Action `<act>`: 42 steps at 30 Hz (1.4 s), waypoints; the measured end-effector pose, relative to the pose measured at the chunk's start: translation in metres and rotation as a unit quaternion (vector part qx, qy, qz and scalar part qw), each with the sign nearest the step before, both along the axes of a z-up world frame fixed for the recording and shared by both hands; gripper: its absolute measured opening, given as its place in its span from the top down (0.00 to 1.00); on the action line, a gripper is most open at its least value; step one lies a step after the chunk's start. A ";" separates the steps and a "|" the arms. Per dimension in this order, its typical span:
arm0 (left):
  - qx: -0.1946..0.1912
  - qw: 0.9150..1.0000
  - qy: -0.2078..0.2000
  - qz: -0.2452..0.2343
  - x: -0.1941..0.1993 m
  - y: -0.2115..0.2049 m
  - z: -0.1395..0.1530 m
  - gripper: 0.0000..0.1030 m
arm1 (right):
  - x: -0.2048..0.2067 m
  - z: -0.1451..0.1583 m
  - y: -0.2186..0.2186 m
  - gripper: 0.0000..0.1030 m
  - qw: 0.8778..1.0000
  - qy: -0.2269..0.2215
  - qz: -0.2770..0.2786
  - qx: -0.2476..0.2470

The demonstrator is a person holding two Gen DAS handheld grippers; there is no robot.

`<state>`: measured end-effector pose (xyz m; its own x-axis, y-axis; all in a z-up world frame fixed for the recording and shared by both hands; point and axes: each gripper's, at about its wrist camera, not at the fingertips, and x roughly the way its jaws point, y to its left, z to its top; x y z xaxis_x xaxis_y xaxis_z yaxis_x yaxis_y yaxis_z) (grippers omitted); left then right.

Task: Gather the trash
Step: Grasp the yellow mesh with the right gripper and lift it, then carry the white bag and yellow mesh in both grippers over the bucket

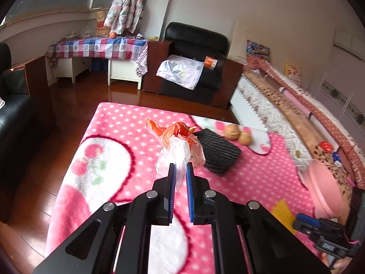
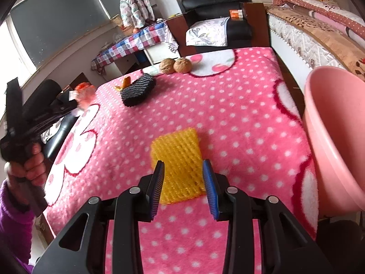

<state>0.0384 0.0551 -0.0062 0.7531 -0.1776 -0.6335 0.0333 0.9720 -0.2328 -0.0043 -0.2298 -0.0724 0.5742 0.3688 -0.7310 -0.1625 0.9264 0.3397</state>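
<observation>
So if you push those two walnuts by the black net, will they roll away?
Probably a little. The two walnuts look round and hard, so a push would likely roll them. The fluffy pink blanket should slow them quickly. They sit near its far edge, so a strong push might send them off. Their bumpy shells probably give the tool decent grip.

Plenty of open pink blanket (image 2: 239, 118) in the middle, so a gripper can pass there easy. Far end is busier: black foam net (image 2: 138, 92) with an orange peel (image 2: 125, 83) touching it, two walnuts (image 2: 175, 66) beyond. Yellow foam net (image 2: 180, 159) lies near the front. Pink basin (image 2: 330, 137) blocks the right edge, bed (image 1: 285, 114) just past it.
</observation>
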 end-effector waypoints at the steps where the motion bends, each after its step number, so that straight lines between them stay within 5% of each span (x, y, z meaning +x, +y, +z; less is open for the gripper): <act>1: -0.002 1.000 -0.001 -0.005 -0.004 -0.003 0.003 0.92 | 0.000 -0.001 -0.001 0.66 1.000 0.001 -0.002 -0.001; 9: -0.008 0.999 -0.005 -0.037 -0.029 -0.027 0.011 0.92 | -0.002 -0.006 0.003 0.66 1.000 0.007 0.007 -0.026; 15: -0.004 0.998 -0.003 -0.059 -0.045 -0.048 0.011 0.92 | -0.011 -0.002 0.009 0.90 0.999 -0.006 0.019 -0.037; 28: -0.006 0.994 0.000 -0.108 -0.064 -0.095 0.014 0.92 | -0.035 0.032 -0.013 0.91 0.998 -0.062 -0.003 -0.009; 42: -0.013 0.984 -0.032 -0.177 -0.063 -0.168 0.045 0.92 | -0.051 0.069 -0.099 0.90 0.985 -0.116 -0.130 -0.006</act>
<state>-0.0249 -0.1132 0.0384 0.6793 -0.4507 -0.5792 0.3833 0.8909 -0.2437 -0.0557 -0.3289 -0.0035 0.8004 0.1793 -0.5720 0.0087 0.9506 0.3102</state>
